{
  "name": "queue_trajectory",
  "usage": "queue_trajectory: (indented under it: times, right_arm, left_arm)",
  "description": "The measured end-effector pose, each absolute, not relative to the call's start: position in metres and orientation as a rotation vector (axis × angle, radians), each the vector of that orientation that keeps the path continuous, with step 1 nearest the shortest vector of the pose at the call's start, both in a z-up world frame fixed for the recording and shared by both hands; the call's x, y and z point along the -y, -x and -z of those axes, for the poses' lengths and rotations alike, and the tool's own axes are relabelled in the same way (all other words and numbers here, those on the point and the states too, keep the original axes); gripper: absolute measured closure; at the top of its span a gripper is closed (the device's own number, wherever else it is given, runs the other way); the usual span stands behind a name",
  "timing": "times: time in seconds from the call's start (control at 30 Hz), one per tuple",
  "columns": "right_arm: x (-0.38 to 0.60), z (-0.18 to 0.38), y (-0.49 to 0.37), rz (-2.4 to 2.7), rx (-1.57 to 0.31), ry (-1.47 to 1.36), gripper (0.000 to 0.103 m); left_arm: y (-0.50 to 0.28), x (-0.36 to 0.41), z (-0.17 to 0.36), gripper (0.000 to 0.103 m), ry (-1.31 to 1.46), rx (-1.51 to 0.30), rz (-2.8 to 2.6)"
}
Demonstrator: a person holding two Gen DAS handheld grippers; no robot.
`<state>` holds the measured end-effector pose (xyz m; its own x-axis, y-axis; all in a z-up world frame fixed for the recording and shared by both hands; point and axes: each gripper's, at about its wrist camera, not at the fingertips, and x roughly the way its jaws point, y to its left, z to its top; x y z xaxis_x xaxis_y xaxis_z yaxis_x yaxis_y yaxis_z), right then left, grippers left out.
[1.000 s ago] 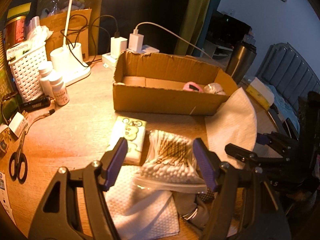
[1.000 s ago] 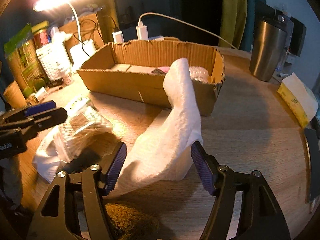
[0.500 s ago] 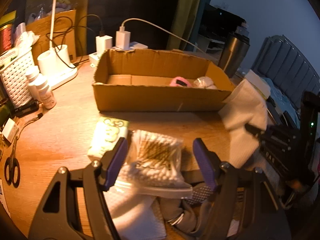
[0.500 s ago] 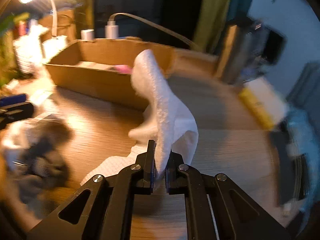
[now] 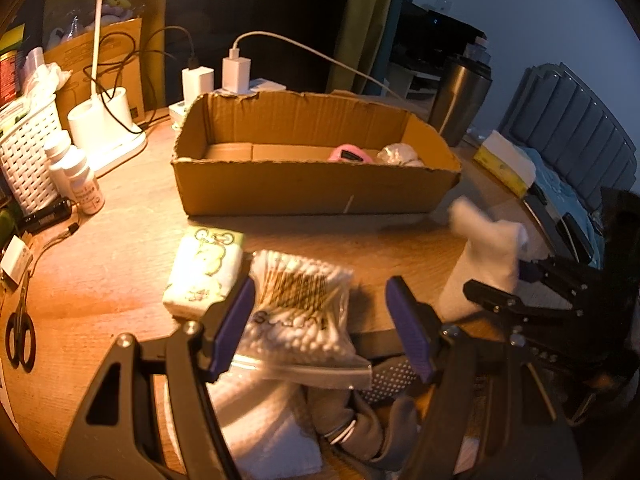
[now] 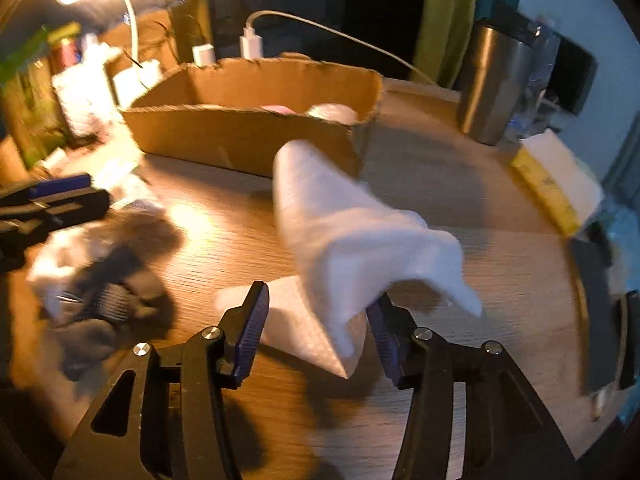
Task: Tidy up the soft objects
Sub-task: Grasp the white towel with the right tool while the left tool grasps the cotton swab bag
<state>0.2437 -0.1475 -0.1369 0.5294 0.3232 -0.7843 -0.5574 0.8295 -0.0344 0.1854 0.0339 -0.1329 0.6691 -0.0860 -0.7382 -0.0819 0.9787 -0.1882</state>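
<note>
My right gripper is opening, and a white cloth stands crumpled between its fingers, leaning on the right pad without being pinched. The left wrist view shows the same cloth at the right gripper. My left gripper hangs open over a clear bag of cotton swabs, which lies on a white towel next to a grey garment. A tissue pack lies just left of the bag. Behind stands a cardboard box with a pink item and a white bundle inside.
A steel tumbler and a yellow tissue pack sit right of the box. A lamp base, white basket, small bottles and scissors crowd the left. Chargers stand behind the box.
The right gripper shut on the white cloth half a second ago and its jaws have since spread again, with the cloth slumping between them. The left gripper stayed open over the swab bag.
</note>
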Motion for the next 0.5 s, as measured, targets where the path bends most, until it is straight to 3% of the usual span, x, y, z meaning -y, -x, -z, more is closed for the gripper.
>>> queue_trajectory:
  times: [0.3,0.5]
  right_arm:
    - [0.164,0.109,-0.248,-0.613,-0.846,0.098,0.043]
    - [0.168,0.122,-0.264,-0.542,-0.894,0.059,0.040]
  left_arm:
    - [-0.186,-0.030,0.138,0.034,0.196,-0.859,0.024]
    - [-0.188,-0.028,0.141,0.034,0.187,-0.869,0.032]
